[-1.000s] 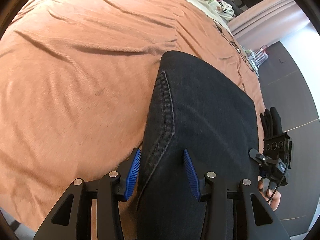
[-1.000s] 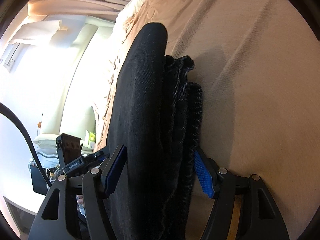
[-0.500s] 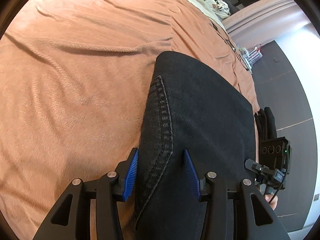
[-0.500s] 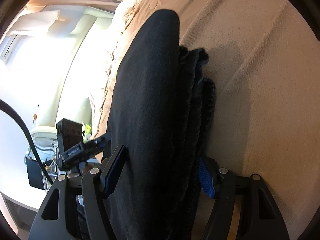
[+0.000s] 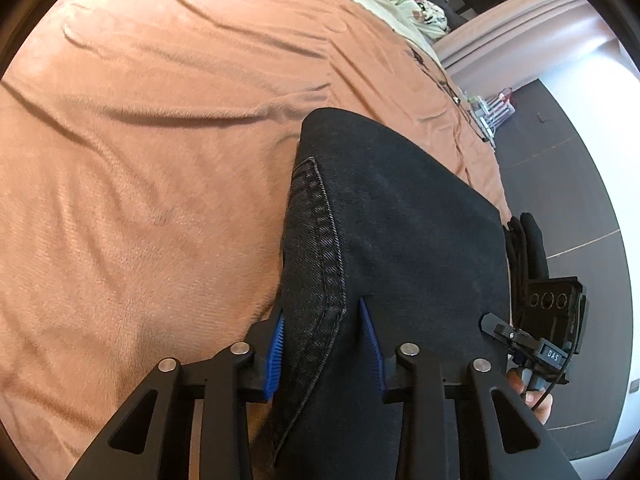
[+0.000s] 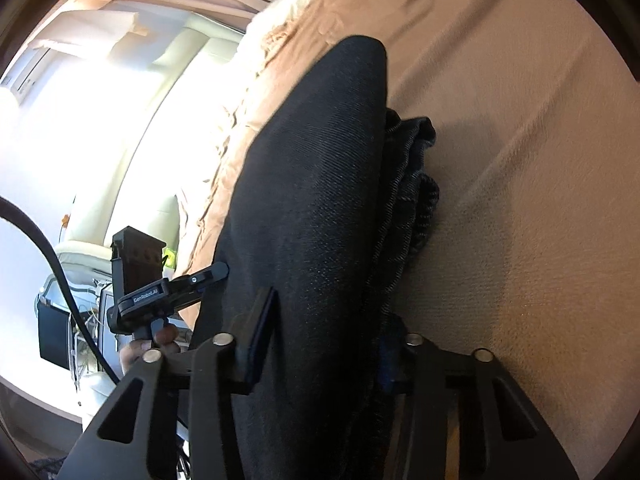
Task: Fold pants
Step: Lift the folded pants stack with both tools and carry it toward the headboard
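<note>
Both grippers' jaws just closed: left gripper [image 5: 322,344] and right gripper [image 6: 320,340] clamp opposite edges of folded black denim pants [image 5: 392,216], bundle held together over rust-orange fleece blanket [image 5: 160,160].

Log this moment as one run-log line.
stage: gripping folded pants | left tool: jaws just closed on seam edge | right tool: jaws just closed on stacked layers | surface: orange blanket
</note>
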### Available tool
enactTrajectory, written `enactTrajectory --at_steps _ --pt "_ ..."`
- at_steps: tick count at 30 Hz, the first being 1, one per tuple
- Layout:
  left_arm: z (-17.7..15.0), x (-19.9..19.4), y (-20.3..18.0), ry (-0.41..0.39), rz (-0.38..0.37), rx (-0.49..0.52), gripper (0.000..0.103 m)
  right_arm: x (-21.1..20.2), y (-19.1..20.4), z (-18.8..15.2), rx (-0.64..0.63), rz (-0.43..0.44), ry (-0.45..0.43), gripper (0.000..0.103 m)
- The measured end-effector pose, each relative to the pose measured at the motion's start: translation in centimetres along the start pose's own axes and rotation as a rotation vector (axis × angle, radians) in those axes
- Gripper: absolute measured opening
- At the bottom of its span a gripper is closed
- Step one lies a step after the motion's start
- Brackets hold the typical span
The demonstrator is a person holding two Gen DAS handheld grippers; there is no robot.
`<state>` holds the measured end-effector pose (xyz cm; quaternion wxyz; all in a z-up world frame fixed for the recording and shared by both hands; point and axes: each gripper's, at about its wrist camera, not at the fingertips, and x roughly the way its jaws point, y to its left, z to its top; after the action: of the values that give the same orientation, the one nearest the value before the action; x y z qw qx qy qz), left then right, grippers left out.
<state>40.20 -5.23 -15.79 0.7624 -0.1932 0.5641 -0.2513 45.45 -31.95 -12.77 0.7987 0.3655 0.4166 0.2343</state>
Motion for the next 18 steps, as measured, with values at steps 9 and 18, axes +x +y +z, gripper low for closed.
enactTrajectory --at_steps 9,18 --pt "-0.8 -2.9 -1.9 -0.045 -0.016 0.039 0.030 -2.1 3.2 -0.9 -0.087 0.020 -0.036 0.029" --pt "-2.3 -6.6 -3.7 -0.113 -0.036 0.079 0.025 -3.7 4.8 -2.3 -0.132 0.036 -0.089 0.026"
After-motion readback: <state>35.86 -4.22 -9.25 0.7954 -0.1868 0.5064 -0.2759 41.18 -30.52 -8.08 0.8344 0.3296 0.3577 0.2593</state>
